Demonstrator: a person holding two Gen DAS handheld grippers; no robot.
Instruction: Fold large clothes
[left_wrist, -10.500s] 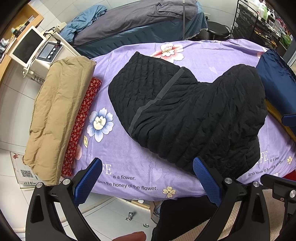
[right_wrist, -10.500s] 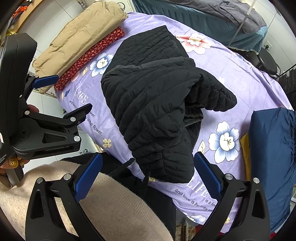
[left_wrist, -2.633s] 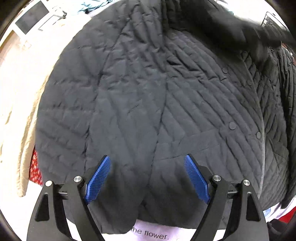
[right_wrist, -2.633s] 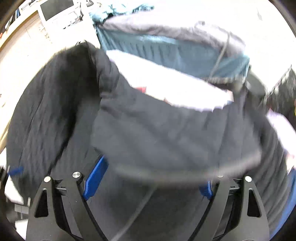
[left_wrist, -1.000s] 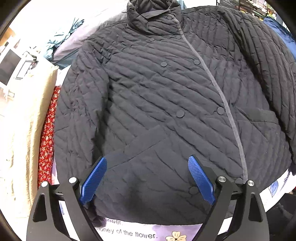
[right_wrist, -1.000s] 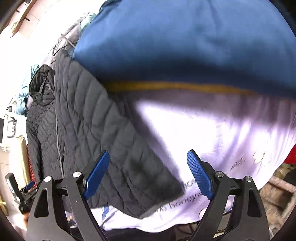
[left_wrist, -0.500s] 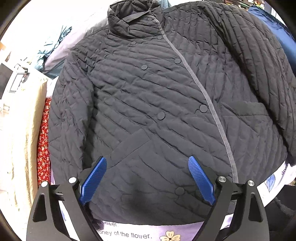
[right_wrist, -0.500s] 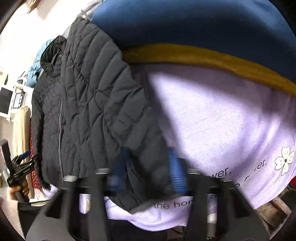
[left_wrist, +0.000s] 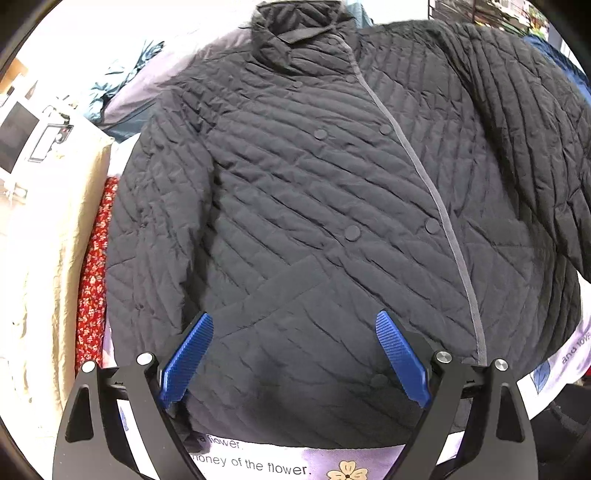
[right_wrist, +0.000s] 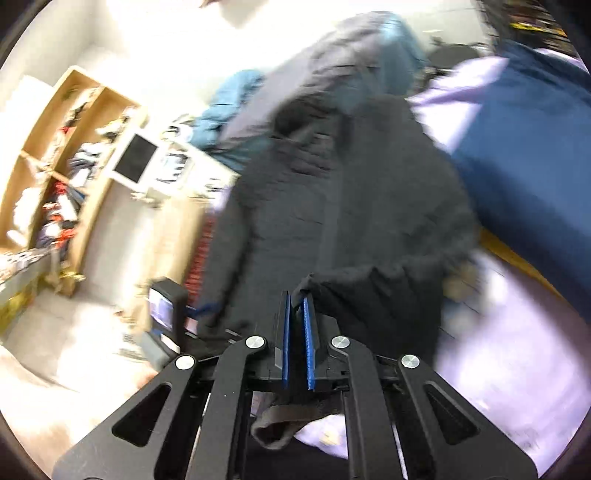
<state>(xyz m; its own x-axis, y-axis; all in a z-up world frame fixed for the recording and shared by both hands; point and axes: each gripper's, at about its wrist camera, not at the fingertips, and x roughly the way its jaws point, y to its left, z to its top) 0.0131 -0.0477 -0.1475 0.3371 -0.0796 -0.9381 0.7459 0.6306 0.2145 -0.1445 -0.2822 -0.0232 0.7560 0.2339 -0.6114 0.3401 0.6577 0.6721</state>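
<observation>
2 grippers, 2 very different jobs right now. Your right gripper (right_wrist: 297, 308) has just been closing, and its blue pads are clamped together on a thin black edge of the jacket (left_wrist: 314, 206), apparently the cuff end of the sleeve (right_wrist: 373, 291) on that side; the right wrist view is badly blurred, so you cannot tell the exact spot pinched. Your left gripper (left_wrist: 293, 354) hovers with its jaws wide apart above the jacket's hem, gripping nothing.

The jacket lies face up and buttoned on the purple flowered sheet (left_wrist: 295, 463), collar at the far end, hem nearest you, so its long axis runs straight away from you. Beside its left edge sits a red floral cloth (left_wrist: 92, 266) and a beige bundle (left_wrist: 48, 258); a navy bundle (right_wrist: 528, 147) lies to the right.

What the next move probably turns on: the pinched sleeve belongs on the right, and the body lies to its left, so you would carry it leftward across the chest. Your right hand is the nearer one for that; the left could pin the hem.
</observation>
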